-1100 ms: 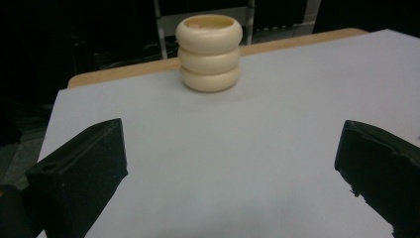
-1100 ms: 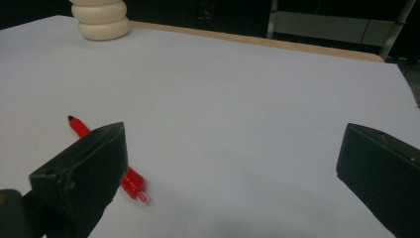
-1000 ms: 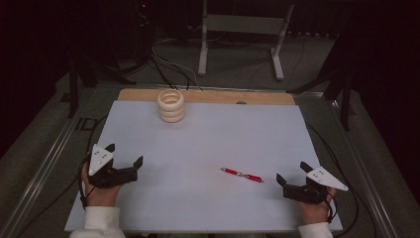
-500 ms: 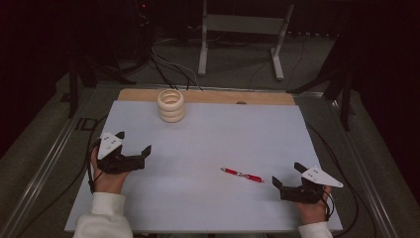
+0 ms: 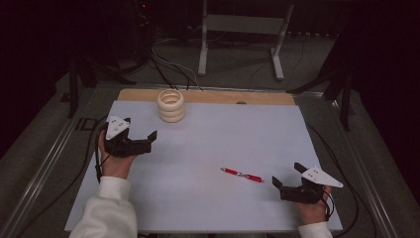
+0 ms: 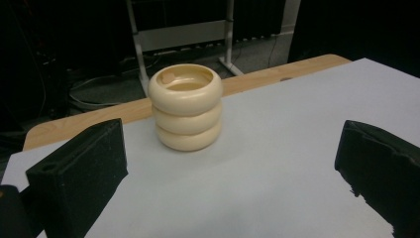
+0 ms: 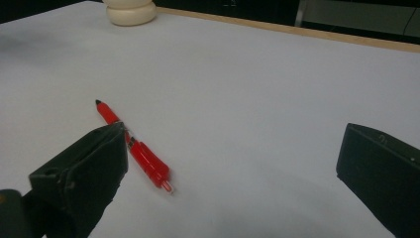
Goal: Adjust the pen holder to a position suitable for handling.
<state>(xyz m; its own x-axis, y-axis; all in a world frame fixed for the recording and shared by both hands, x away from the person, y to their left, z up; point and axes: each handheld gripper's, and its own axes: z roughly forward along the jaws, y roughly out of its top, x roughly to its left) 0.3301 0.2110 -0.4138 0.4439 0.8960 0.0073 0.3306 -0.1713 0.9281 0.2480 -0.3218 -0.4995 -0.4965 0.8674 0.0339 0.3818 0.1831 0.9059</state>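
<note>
The left claw (image 5: pixel 140 140) hovers with its jaws spread wide and empty, near the cream-coloured holder of three stacked rounded rings (image 5: pixel 171 105). In the left gripper view the holder (image 6: pixel 186 107) stands upright between the two black jaws but well ahead of them, at the far edge of the pale grey tabletop (image 5: pixel 213 148), just in front of the bare wooden strip (image 5: pixel 267 97). The right claw (image 5: pixel 287 176) is also open and empty, low over the tabletop near its front right corner. The slim red plastic pen (image 5: pixel 242 174) lies flat just to the left of it. In the right gripper view the pen (image 7: pixel 133 147) passes partly behind one jaw, off the centre line of the gap.

Risks from this position:

- Off-centre closure. The pen sits toward one jaw, not midway. If the right claw closes here, one jaw is likely to push the pen sideways or roll it away instead of pinching it.
- Flat grasp. The pen lies low on a smooth surface. Jaws kept too high are likely to close on nothing; jaws driven too low may scrape the tabletop.
- Tipping the holder. The holder is tall with a rounded profile. A fast approach by the left claw, or contact on the top ring alone, could knock it over or slide it toward the far edge.
- Insertion miss. The holder opening is narrow; a tilted pen may catch on the rim.
</note>
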